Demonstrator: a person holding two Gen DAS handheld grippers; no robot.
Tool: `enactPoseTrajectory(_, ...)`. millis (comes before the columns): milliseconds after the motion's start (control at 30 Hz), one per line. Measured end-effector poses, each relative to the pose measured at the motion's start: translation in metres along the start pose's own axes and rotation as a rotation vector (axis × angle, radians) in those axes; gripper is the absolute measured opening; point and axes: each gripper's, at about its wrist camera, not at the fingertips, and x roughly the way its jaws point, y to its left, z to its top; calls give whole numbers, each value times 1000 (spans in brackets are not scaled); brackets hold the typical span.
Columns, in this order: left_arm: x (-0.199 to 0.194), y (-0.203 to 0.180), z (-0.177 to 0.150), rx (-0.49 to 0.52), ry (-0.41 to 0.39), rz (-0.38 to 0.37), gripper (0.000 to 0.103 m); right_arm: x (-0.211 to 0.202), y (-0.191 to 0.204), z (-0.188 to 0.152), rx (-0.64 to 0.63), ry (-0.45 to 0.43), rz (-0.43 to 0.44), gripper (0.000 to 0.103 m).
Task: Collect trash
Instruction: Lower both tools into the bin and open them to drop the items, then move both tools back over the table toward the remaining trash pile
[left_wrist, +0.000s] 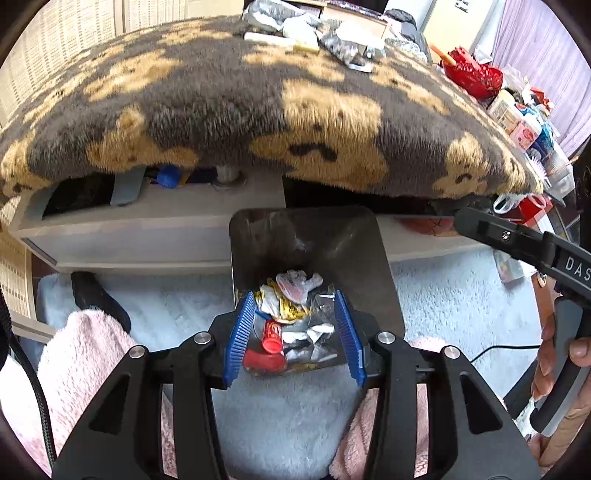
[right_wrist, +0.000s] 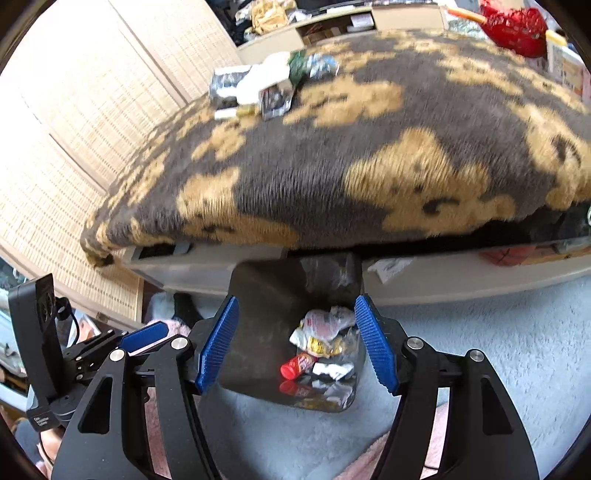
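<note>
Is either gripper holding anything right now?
No. Left gripper and right gripper are both open above the bin; the trash lies inside.

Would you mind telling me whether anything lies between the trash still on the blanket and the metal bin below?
Nothing visible does. The remaining wrappers lie at the far side of the bear-patterned blanket; bare blanket stretches to its near edge, and the open bin sits just below that edge on the rug.

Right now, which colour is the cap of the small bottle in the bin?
Red. The cap shows best in the right wrist view, among the wrappers in the metal bin.
</note>
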Motion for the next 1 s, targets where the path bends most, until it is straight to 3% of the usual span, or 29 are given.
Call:
enactPoseTrajectory(433, -19, 2, 73, 17, -114, 24, 48, -33, -8, 80, -30, -182, -82, 67)
enactPoseTrajectory(1000, 10, 13, 193, 12, -183, 56, 47, 10, 9, 190, -73, -223, -61, 67)
